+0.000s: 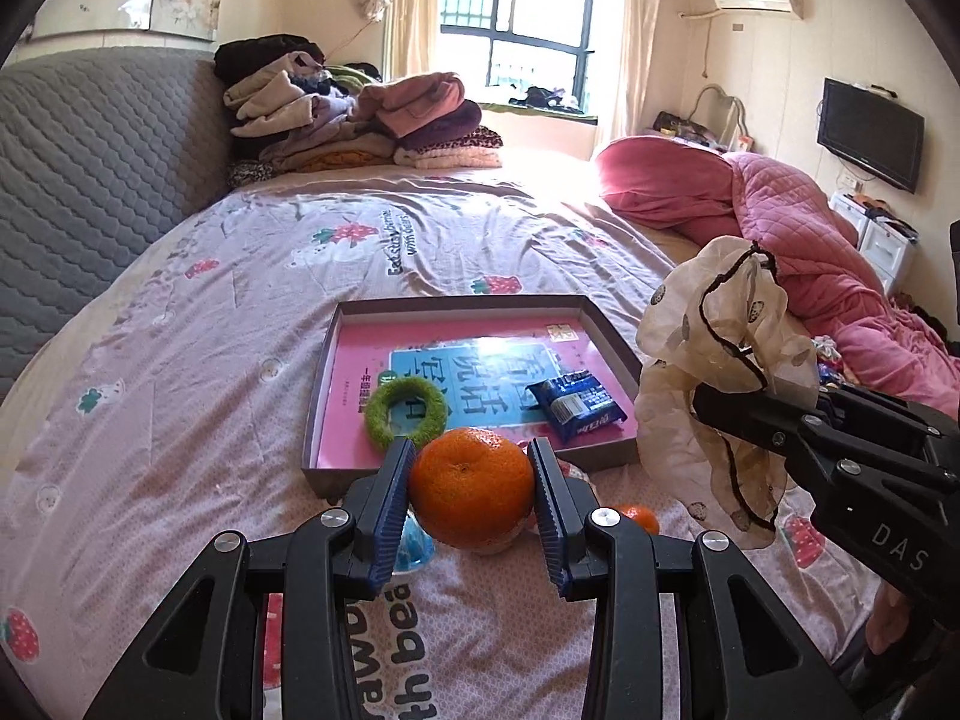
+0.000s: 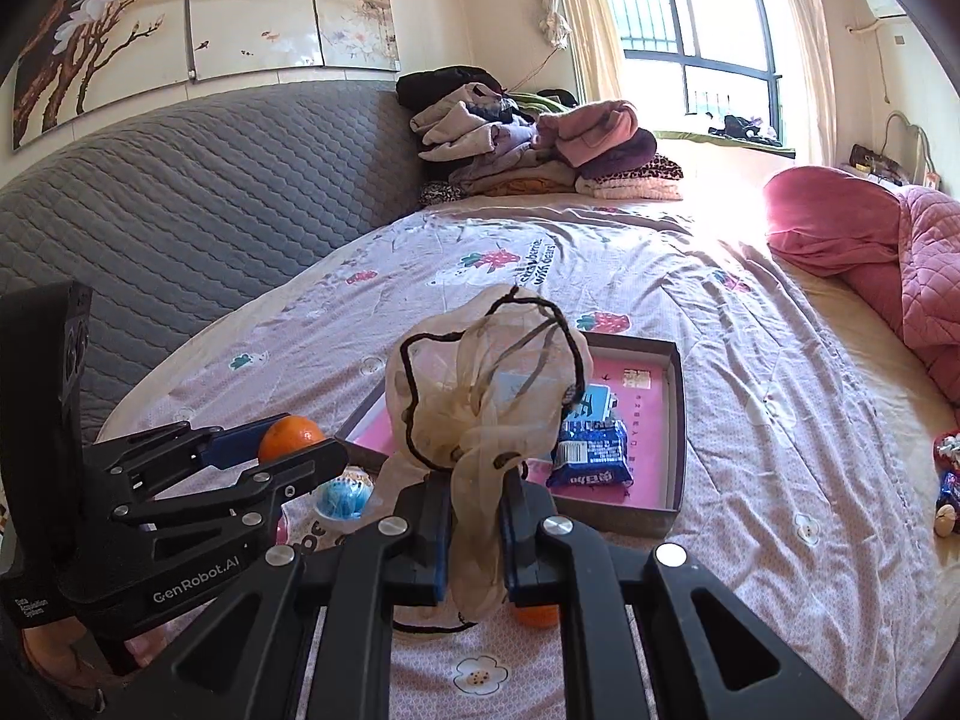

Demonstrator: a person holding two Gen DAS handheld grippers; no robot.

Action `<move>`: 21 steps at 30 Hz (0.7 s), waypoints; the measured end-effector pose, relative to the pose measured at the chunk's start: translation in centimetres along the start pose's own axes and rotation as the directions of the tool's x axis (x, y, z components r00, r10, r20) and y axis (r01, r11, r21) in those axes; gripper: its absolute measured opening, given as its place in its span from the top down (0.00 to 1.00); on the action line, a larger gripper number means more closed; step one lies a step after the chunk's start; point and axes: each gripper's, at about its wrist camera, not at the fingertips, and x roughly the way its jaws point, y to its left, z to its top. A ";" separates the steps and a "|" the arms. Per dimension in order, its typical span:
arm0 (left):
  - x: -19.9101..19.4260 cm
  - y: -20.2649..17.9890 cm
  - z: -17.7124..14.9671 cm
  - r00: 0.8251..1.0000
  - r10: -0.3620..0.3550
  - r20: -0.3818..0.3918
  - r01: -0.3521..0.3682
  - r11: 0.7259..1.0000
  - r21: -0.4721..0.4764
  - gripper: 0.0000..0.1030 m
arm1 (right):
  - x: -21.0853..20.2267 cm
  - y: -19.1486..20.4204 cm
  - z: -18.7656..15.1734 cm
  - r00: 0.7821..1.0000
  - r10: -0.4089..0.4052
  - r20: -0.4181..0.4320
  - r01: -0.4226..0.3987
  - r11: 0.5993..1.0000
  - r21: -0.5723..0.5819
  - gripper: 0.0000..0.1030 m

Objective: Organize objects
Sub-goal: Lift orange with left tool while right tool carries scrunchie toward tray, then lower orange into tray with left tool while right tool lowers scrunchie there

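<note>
An orange tangerine (image 1: 471,489) and a sheer beige scrunchie (image 2: 480,414) are held above the grey tray (image 1: 612,324).

Black hand-held gripper (image 1: 471,474) frames, blue ribbed pads (image 1: 393,504), silver screws, white "GenRobot.AI" lettering.

Ring (image 1: 407,411) lies left of packet (image 1: 577,407) in tray (image 1: 612,336).

A pile of folded clothes in grey, pink and purple (image 1: 354,114) sits at twelve o'clock on the pink strawberry-print bedsheet (image 1: 198,360), against the grey quilted headboard (image 1: 90,180) at nine o'clock. A crumpled pink quilted duvet (image 1: 798,222) lies at two o'clock. Behind it, a black flat-screen television (image 1: 870,132) hangs on the wall, with a white air conditioner (image 1: 759,0) above at one o'clock. A barred window with cream curtains (image 1: 516,12) glows at twelve. Glossy flower-painted wall panels (image 2: 198,18) run above the headboard.
</note>
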 end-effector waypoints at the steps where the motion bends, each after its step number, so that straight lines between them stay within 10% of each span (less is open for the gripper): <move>1: 0.1 0.1 0.2 1.000 0.003 0.003 -0.003 1.000 -0.001 0.62 | 0.1 -0.1 0.3 1.000 0.000 0.002 0.000 1.000 -0.002 0.87; 21: 3.1 0.6 5.0 0.999 0.032 -0.003 -0.032 0.999 0.012 0.62 | 3.2 -2.5 5.1 0.999 -0.038 0.028 0.038 0.999 -0.024 0.87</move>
